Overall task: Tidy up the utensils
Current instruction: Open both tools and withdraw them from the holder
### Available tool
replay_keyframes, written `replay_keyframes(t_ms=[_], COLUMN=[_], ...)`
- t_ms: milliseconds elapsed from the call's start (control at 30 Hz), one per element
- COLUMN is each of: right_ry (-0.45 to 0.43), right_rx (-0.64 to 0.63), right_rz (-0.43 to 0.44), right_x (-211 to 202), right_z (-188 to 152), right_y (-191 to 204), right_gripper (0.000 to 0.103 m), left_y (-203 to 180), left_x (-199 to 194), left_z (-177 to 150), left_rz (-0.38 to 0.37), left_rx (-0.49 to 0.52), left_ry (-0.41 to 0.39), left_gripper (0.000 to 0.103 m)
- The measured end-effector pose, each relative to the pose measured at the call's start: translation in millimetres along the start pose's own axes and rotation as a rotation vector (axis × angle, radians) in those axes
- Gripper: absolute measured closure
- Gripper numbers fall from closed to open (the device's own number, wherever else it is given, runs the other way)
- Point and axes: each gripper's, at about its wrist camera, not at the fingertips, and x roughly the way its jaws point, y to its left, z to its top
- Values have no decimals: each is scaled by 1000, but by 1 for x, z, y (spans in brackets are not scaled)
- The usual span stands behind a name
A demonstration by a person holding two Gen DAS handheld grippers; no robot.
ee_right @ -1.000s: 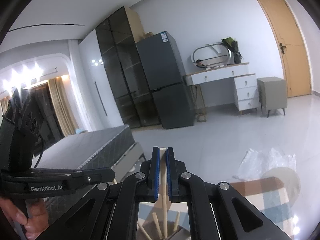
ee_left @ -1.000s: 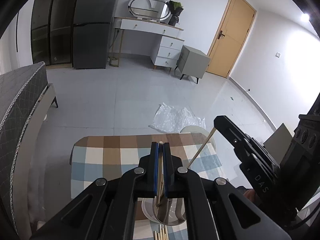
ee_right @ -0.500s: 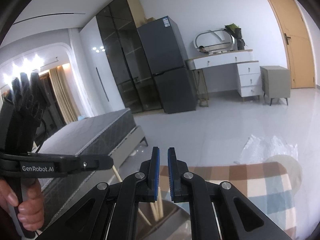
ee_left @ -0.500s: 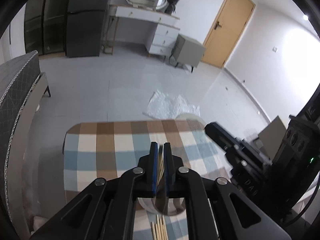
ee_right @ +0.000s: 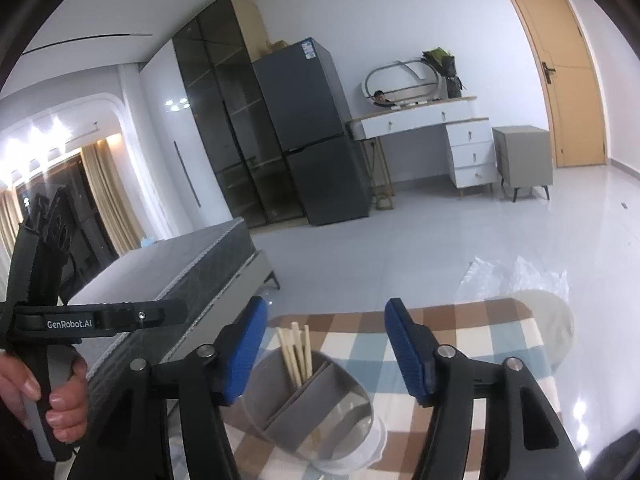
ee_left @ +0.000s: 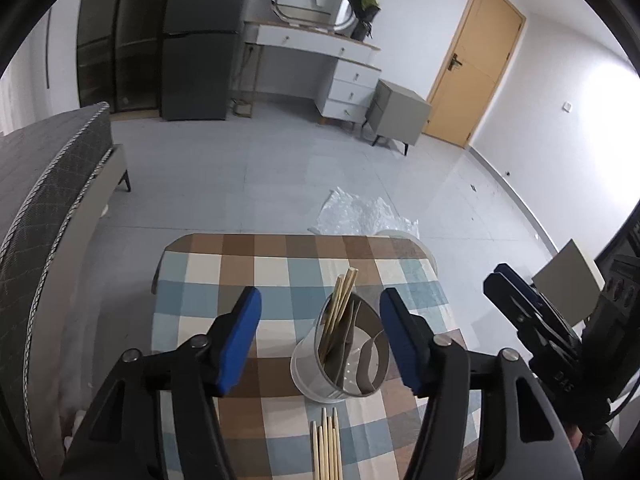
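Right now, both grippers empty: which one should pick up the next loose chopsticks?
Left, probably. The left gripper is open, with the loose chopsticks directly below it. The right gripper, also open, sees only the holder.

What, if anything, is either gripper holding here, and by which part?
Nothing. The left gripper and right gripper are both open and empty; the chopsticks stand free in the holder.

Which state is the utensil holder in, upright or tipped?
Upright. The holder stands on its base on the checked table, mouth up, with chopsticks leaning in one compartment.
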Motion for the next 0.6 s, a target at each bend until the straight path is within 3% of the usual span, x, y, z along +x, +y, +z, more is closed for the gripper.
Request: replay_keyframes(t_ms=[100, 333, 500, 600], right_ry=[-21, -57, -57, -62], right_rx=[-14, -19, -25, -32], right_rz=[8, 14, 13, 13], right_x=[-16, -49, -63, -73], right_z=[0, -5, -10, -17], right_y=[8, 22, 29, 35], right_gripper=[30, 18, 17, 11], left_y=[-4, -9, -13, -16], left_x=[-12, -37, -47, -52], left_z=[-6, -21, -35, -46], left_rz=[28, 99, 129, 115], left_rx=[6, 19, 37, 50], left_ry=[-25, -106, -143, -157], left_gripper=[35, 21, 20, 20])
